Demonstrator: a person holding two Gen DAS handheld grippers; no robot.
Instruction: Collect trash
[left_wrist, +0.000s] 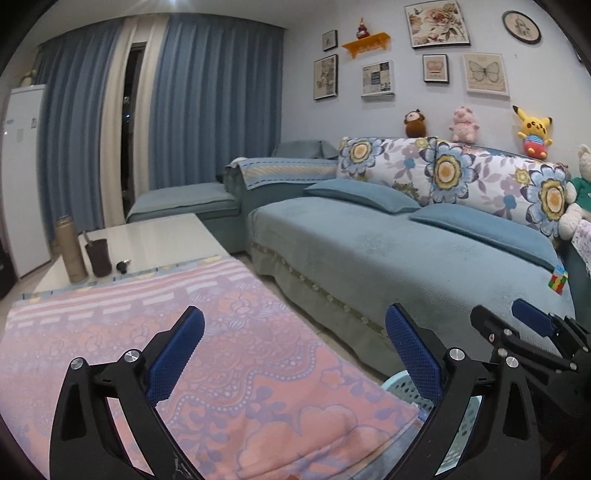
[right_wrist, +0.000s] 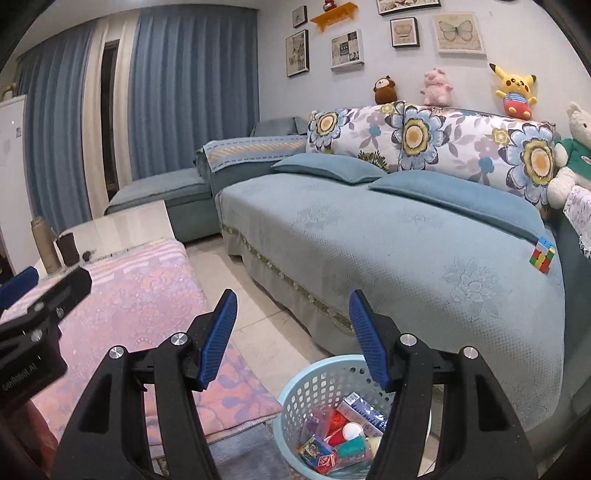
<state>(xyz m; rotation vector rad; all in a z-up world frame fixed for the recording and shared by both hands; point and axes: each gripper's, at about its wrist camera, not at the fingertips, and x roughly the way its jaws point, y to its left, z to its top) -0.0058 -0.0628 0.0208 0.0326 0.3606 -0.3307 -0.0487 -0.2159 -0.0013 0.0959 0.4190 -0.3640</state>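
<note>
A light blue perforated trash basket (right_wrist: 321, 376) stands on the floor between the table and the sofa, holding several wrappers, small boxes and cups (right_wrist: 343, 439). Its rim also shows in the left wrist view (left_wrist: 402, 387). My right gripper (right_wrist: 293, 314) is open and empty, held above the basket. My left gripper (left_wrist: 295, 332) is open and empty, above the pink patterned cloth (left_wrist: 207, 343) on the table. The right gripper also shows in the left wrist view (left_wrist: 502, 317), and part of the left gripper shows in the right wrist view (right_wrist: 44, 288).
A teal sofa (right_wrist: 388, 251) with floral cushions, plush toys and a colourful cube puzzle (right_wrist: 542, 255) lies ahead. On the white table (left_wrist: 155, 240) stand a tan bottle (left_wrist: 70, 251), a dark cup (left_wrist: 99, 258) and a small dark object (left_wrist: 123, 266). Tiled floor (right_wrist: 258, 306) runs between.
</note>
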